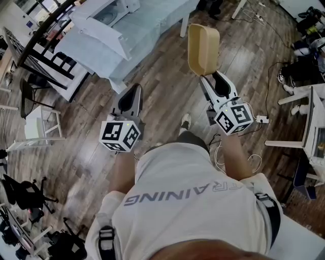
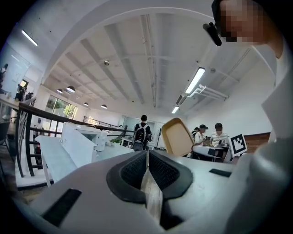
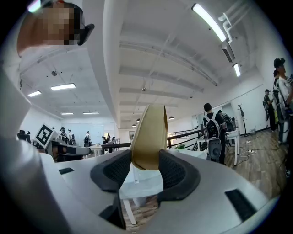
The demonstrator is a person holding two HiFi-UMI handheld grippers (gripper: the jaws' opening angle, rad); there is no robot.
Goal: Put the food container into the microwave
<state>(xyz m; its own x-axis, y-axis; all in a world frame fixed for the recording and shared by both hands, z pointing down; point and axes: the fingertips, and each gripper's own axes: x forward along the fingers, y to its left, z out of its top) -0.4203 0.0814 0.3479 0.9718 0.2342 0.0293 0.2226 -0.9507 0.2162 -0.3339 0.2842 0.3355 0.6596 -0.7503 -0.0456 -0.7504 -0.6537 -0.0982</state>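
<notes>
Now right tongs (image 1: 203, 75) are clamping the food container (image 1: 203, 48) upright, short of the microwave (image 1: 107, 14), for carrying; left tongs (image 1: 134, 89) are idling together, empty.

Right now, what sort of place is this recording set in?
Most likely an open-plan lab or shared workspace, not a home kitchen. It has a wood-plank floor with a trailing cable, a white table, people seated at a desk, and ceiling strip lights.
</notes>
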